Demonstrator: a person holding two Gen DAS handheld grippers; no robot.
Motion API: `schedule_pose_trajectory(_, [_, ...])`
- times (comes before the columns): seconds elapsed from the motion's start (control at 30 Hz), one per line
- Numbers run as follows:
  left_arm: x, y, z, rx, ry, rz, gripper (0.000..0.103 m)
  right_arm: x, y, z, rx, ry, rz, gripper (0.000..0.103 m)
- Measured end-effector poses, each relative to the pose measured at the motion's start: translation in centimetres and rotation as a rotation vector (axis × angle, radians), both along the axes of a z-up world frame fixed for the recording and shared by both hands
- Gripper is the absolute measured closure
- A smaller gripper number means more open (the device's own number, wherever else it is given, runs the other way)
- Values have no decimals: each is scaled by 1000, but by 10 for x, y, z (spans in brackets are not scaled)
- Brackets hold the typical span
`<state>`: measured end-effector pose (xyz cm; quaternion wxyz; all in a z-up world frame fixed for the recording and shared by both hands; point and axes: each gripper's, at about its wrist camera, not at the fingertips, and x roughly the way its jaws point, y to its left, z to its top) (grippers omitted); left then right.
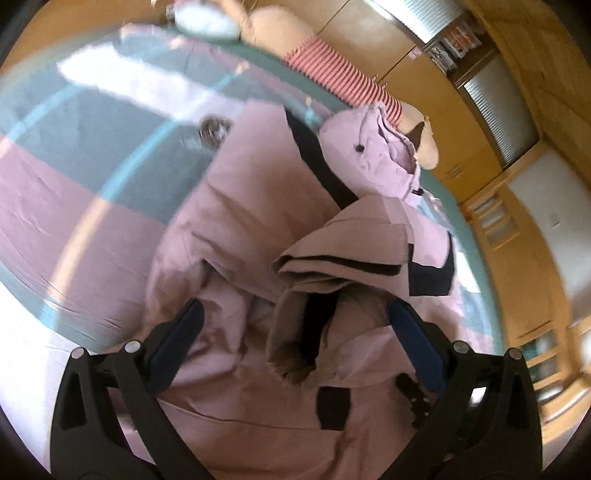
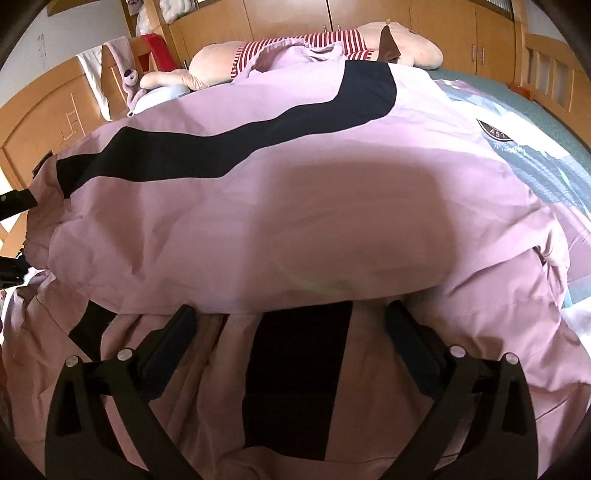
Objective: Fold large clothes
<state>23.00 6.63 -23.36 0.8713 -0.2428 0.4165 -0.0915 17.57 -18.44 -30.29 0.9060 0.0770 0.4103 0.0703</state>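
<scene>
A: Our left hand-held gripper [image 1: 293, 314] has its fingers spread wide with a rolled sleeve end of the pink jacket [image 1: 236, 206] hanging loose between them, not pinched. Our right hand-held gripper [image 2: 290, 321] is just as wide, hovering over the black stripe at the jacket's [image 2: 295, 206] near hem, gripping nothing.

B: So how do we reckon it handles?

A: Soft and limp, we'd judge: thin shell fabric, light for its bulk, a bit slick, creasing wherever it falls. It won't hold a shape, so we'd pinch doubled edges: the cuff [image 1: 332, 266] for the left, the seam along the hem for the right. Flat panels would likely slide out.

B: And where does it lie?

A: Spread over the bed [image 1: 74, 177], across the middle, hood [image 1: 376, 147] toward the far edge against the striped plush toy [image 2: 317, 42]. The patterned sheet shows bare to the right side in the right wrist view.

B: Any containers?

A: None we can see, only closed wardrobe doors [image 2: 369, 14] beyond the bed.
</scene>
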Motion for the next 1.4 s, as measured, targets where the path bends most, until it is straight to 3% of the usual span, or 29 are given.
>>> schedule_pose_trajectory(0.1, [-17,-11,25,161,-145,36,2,0,0,0,-1,-3,-1,1])
schedule_pose_trajectory(0.23, [-30,-20,41,214,-245,19,2,2,0,1,1,-4,0,1])
schedule_pose_trajectory(0.33, [-24,-22,31,223,-170,8,2,2,-1,1,1,-4,0,1])
schedule_pose_trajectory(0.53, [-2,-17,-14,173,100,-6,2,3,-1,1,1,-4,0,1])
schedule_pose_trajectory(0.67, [3,-26,-17,232,86,-29,2,3,-1,1,1,-5,0,1])
schedule_pose_trajectory(0.73, [5,-27,-19,204,68,-66,2,3,-1,1,1,-5,0,1])
schedule_pose_trajectory(0.8, [8,-27,-23,211,56,-68,16,3,-1,1,0,-5,1,1])
schedule_pose_trajectory(0.87, [14,-26,-26,201,47,-91,47,3,-2,1,-1,-5,0,1])
schedule_pose_trajectory(1.0, [15,-17,-18,155,21,-71,61,4,-2,2,-7,-4,0,1])
schedule_pose_trajectory(1.13, [9,-16,-5,176,-44,-50,78,5,-2,3,-11,-5,0,1])
schedule_pose_trajectory(1.3, [-6,-23,22,247,-169,-26,83,7,-4,3,-14,-4,0,1])
schedule_pose_trajectory(1.4, [-4,-10,28,267,-162,30,86,7,-3,3,-14,-4,0,1])
